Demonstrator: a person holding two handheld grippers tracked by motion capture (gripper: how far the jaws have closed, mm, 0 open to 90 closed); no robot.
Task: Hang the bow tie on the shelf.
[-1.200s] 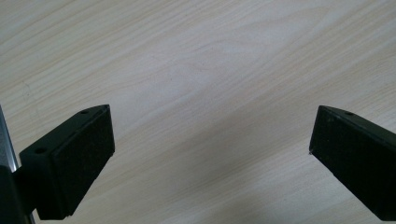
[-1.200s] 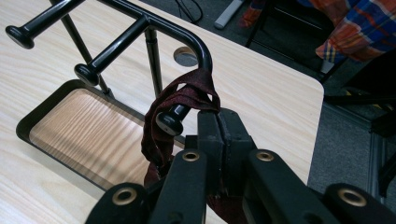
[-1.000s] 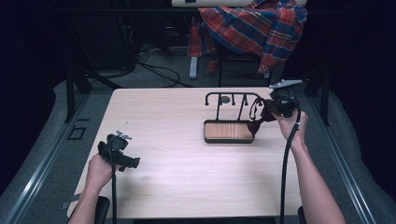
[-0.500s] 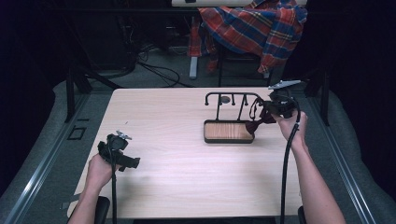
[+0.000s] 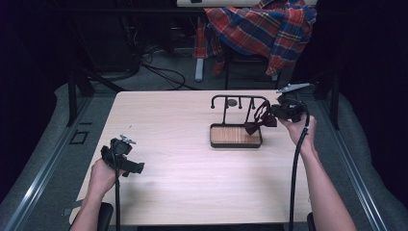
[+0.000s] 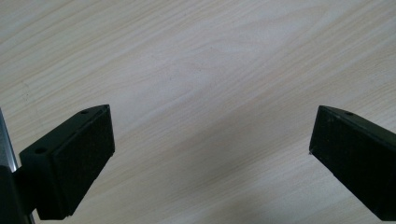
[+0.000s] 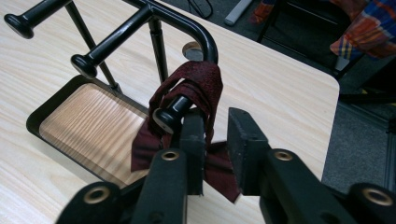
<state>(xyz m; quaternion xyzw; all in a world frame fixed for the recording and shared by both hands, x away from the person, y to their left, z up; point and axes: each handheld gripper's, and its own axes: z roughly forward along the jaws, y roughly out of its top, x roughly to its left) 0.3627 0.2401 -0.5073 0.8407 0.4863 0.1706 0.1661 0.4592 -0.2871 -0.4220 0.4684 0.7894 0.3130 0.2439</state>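
A dark red bow tie [image 7: 196,81] hangs by its band over a peg of the black metal rack [image 7: 140,16], above the rack's wooden tray [image 7: 88,121]. My right gripper [image 7: 215,122] is at that peg and its jaws have just been opening. A narrow gap stands between them with the tie's fabric low in it, and the pads are not pressing on it. From above, the bow tie [image 5: 260,122] dangles at the rack's [image 5: 235,101] right end beside my right gripper [image 5: 272,114]. My left gripper [image 6: 212,154] is open over bare tabletop at the front left [image 5: 137,168].
The light wooden table [image 5: 183,192] ends just right of the rack. Behind the table, a plaid shirt [image 5: 262,29] is draped over a chair, with cables on the floor. A small round disc [image 5: 232,102] lies on the table behind the rack.
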